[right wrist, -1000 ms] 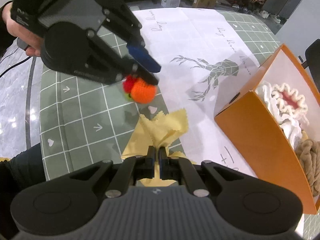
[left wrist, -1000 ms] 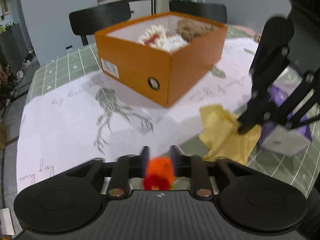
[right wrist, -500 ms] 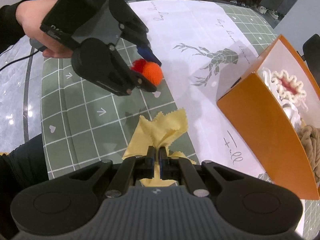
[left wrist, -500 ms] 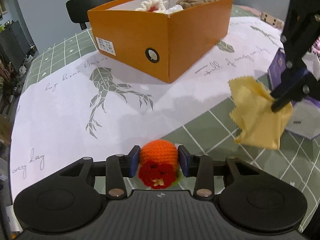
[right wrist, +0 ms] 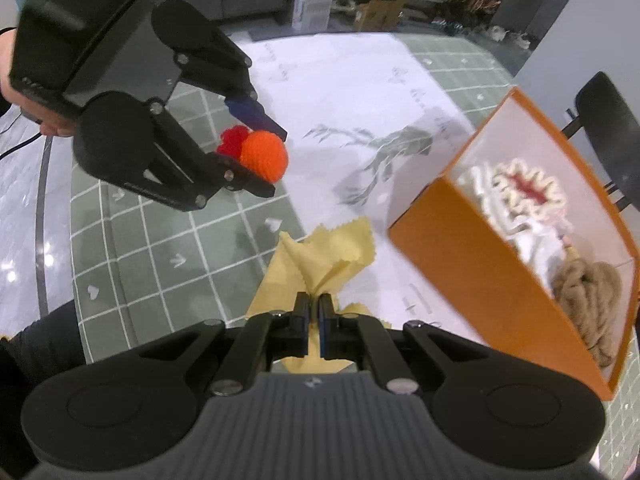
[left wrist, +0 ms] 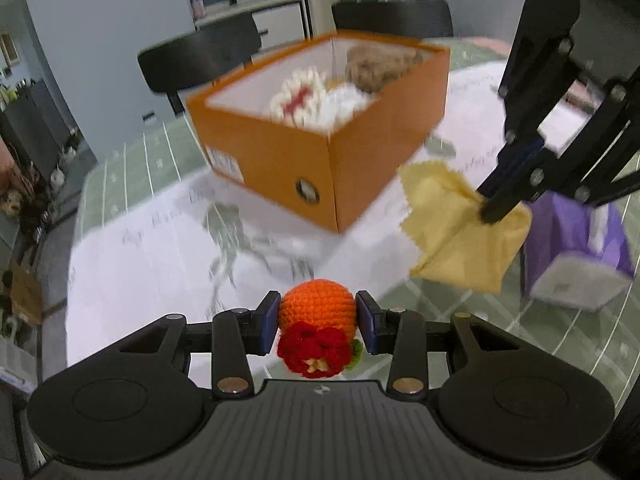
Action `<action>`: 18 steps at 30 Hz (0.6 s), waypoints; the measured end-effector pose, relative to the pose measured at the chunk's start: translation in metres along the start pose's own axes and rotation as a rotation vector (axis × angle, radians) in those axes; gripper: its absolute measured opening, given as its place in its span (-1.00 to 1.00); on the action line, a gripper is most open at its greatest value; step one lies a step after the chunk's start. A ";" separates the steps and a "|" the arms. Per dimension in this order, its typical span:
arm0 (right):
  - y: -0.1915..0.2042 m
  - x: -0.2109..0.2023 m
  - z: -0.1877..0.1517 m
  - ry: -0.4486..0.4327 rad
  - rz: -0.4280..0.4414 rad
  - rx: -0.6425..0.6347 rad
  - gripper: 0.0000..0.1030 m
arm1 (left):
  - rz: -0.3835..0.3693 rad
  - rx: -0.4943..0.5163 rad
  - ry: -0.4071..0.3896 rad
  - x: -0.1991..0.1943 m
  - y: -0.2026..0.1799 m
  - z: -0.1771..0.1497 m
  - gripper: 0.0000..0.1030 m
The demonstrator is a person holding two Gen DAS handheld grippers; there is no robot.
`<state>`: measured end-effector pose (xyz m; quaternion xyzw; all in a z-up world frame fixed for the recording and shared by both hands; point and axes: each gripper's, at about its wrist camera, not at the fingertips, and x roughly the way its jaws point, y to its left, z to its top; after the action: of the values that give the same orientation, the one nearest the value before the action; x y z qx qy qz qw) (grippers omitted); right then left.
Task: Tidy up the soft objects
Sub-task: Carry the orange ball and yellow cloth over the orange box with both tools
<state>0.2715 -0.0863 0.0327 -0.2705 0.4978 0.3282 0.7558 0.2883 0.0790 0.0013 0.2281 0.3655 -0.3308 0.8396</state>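
My left claw (left wrist: 317, 322) tips downward over the counter (left wrist: 152, 264), pads clamped on both sides of an orange crochet ball (left wrist: 317, 309) w/ a red knitted flower (left wrist: 316, 350) at its 6 o'clock; the ball sits off the counter. In the right wrist view the same left claw (right wrist: 262, 156) comes in from 10 o'clock, and part of my hand (right wrist: 24, 92) shows behind the housing, mostly cut off by the frame edge. My right claw (right wrist: 314, 320) points steeply down, jaws pinched nearly together on a bunched yellow cloth (right wrist: 320, 256). The cloth hangs free, zigzag-cut edges, folds fanning toward 12 o'clock from the pinch. In the left wrist view the cloth (left wrist: 452, 232) dangles at 3 o'clock, below the right claw's black linkage.

Hard to read: the left view is motion-blurred, so print on the white sheet (left wrist: 168, 240) is smeared; only a deer-like drawing (right wrist: 384, 156) reads in the right view. The label on the orange box (left wrist: 360, 168) is illegible. The box is open-topped at 12 o'clock from the ball, on the sheet. Inside it: a cream ruffled knit w/ red centre (right wrist: 524, 192), something white beside it, a tan yarn bundle (right wrist: 588, 296), partly hidden by the box wall. A purple packet (left wrist: 576, 256) sits at 3 o'clock, partly behind the cloth. Green grid mat (right wrist: 160, 248) under all.
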 end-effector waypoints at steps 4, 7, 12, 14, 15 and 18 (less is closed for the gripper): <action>-0.013 -0.017 0.001 -0.034 -0.025 0.024 -0.97 | 0.010 0.011 -0.053 -0.012 0.001 0.027 -0.11; -0.026 -0.030 0.002 -0.053 -0.047 0.041 -0.97 | 0.017 0.016 -0.088 -0.017 0.004 0.047 -0.11; -0.054 -0.057 0.005 -0.099 -0.098 0.077 -0.97 | 0.026 0.020 -0.141 -0.019 0.007 0.078 -0.11; -0.067 -0.066 0.006 -0.126 -0.126 0.097 -0.97 | 0.031 0.014 -0.160 -0.015 0.010 0.090 -0.11; -0.074 -0.069 0.006 -0.140 -0.136 0.111 -0.97 | 0.031 0.010 -0.160 -0.011 0.013 0.096 -0.11; -0.097 -0.071 0.009 -0.158 -0.160 0.144 -0.97 | 0.045 0.011 -0.149 0.003 0.018 0.115 -0.11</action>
<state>0.3302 -0.1575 0.1103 -0.2277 0.4356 0.2507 0.8340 0.3559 0.0182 0.0736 0.2155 0.2950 -0.3300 0.8704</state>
